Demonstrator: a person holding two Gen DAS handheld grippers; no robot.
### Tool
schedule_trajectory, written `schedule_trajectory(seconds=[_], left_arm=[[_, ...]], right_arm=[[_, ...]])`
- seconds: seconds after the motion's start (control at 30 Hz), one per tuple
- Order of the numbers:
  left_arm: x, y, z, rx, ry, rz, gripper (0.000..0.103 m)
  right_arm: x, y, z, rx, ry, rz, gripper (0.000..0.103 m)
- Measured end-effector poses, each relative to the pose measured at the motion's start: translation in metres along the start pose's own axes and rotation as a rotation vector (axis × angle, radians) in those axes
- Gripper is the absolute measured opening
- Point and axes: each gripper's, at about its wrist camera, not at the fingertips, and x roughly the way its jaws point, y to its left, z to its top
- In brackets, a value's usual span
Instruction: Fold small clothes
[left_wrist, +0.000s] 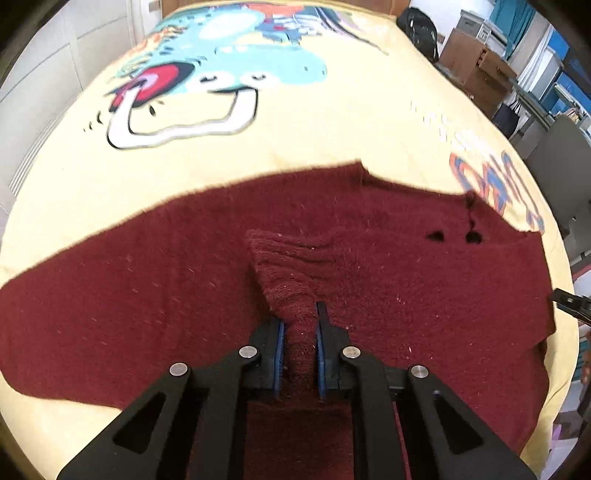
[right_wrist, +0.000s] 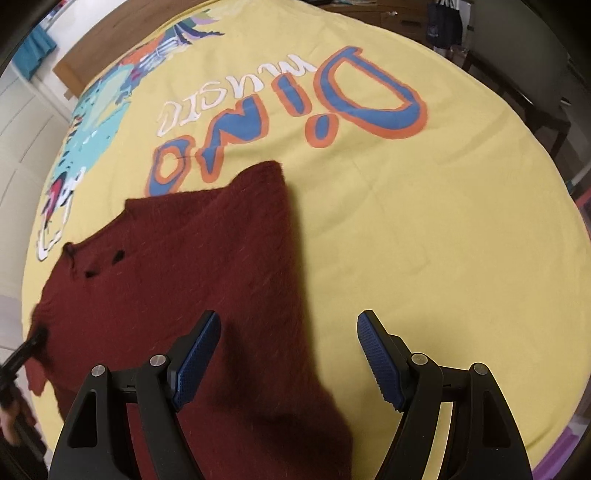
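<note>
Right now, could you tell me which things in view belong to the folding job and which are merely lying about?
Belongs to the job:
- dark red sweater
- left hand-held gripper, shut on a pinched ridge of the sweater
- right hand-held gripper, open above the sweater's edge
- yellow dinosaur blanket, the folding surface

Lying about:
- cardboard boxes
- dark bag

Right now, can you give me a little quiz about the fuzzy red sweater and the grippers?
1. True or false: the left gripper pinches a fold of the fuzzy dark red knitted sweater.
2. The right gripper is: A open, B shut on the sweater.
3. Fill in: the sweater lies on a ____ cloth printed with a cartoon dinosaur.

Key: 1 true; 2 A; 3 yellow.
</note>
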Motion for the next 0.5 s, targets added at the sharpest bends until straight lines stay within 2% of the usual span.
schedule_trajectory(seconds=[0.07,0.2,0.23,0.27,0.3,0.37,0.5], left_arm=[[0.008,-0.01,0.016,0.003,-0.013,0.029,0.011],[0.018,0.002,0.017,-0.02,0.012,0.046,0.011],[0.022,0.004,0.016,-0.025,0.02,0.05,0.011],[0.023,0.006,0.015,-0.029,0.024,0.051,0.011],[0.026,0.007,0.013,-0.036,0.029,0.05,0.011],[0.027,0.008,0.011,-0.049,0.026,0.044,0.011],[0.024,0.002,0.009,-0.023,0.008,0.049,0.011]], right_arm=[[0.011,0.001,0.004,-0.003,0.018,-0.01,0.077],[0.035,0.011,0.002,-0.01,0.071,0.073,0.077],[0.039,0.014,0.0,-0.021,0.076,0.078,0.074],[0.041,0.019,-0.001,-0.043,0.07,0.069,0.047],[0.041,0.023,-0.002,-0.065,0.068,0.073,0.026],[0.035,0.025,-0.002,-0.066,0.055,0.052,0.017],[0.012,0.022,-0.003,-0.065,-0.014,0.028,0.015]])
